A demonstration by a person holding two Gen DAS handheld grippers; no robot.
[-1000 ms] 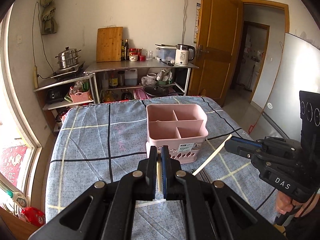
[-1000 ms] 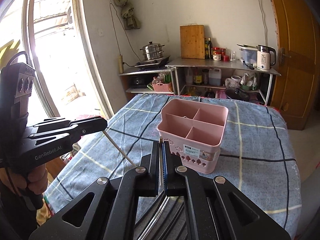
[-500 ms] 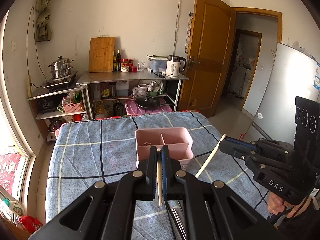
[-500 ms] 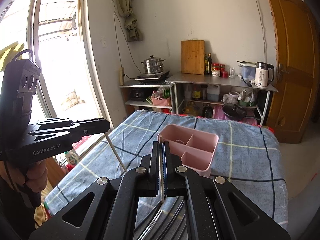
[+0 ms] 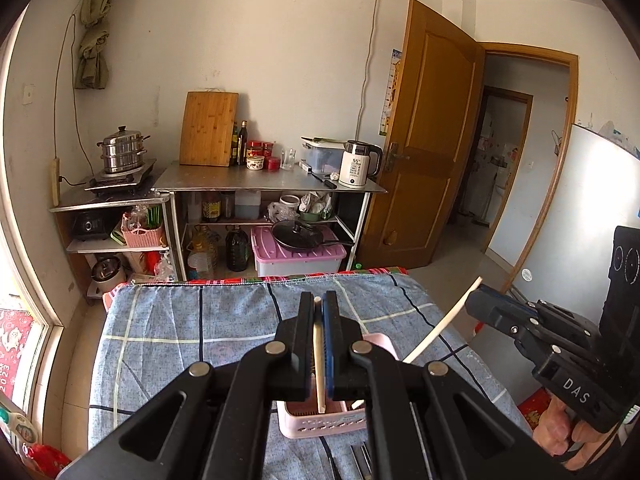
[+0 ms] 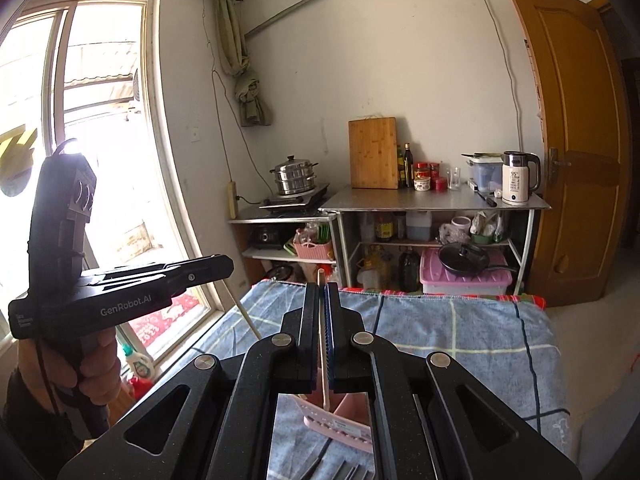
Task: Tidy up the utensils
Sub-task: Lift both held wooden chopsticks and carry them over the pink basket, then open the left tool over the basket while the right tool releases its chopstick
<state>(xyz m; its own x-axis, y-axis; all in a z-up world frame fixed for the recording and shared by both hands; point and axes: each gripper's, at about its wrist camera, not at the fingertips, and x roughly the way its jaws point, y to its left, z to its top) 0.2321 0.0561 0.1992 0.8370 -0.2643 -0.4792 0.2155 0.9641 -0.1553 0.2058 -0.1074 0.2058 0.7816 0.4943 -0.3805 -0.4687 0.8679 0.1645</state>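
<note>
Over the blue checked tablecloth [image 5: 168,320], I'd lower both clamped chopsticks — left gripper [image 5: 319,320] pinching one [image 5: 319,376], right gripper [image 6: 321,312] the other [image 6: 323,372] — tip-first, steadily, into the pink utensil basket [image 5: 320,420].

White capital letters "DAS" are printed on the black body of the right gripper [image 5: 478,298], seen to the right of the left gripper [image 5: 319,312]. In the right wrist view, white lettering "GenRobot.AI" runs along the side of the left gripper's black body, to the left of the right gripper's closed fingers. A white electric kettle [image 6: 518,178] on the steel counter, far beyond the fingertips and to the right, shows the number "55" on its front; a red mat [image 5: 9,356] at the far left edge carries "2023".
</note>
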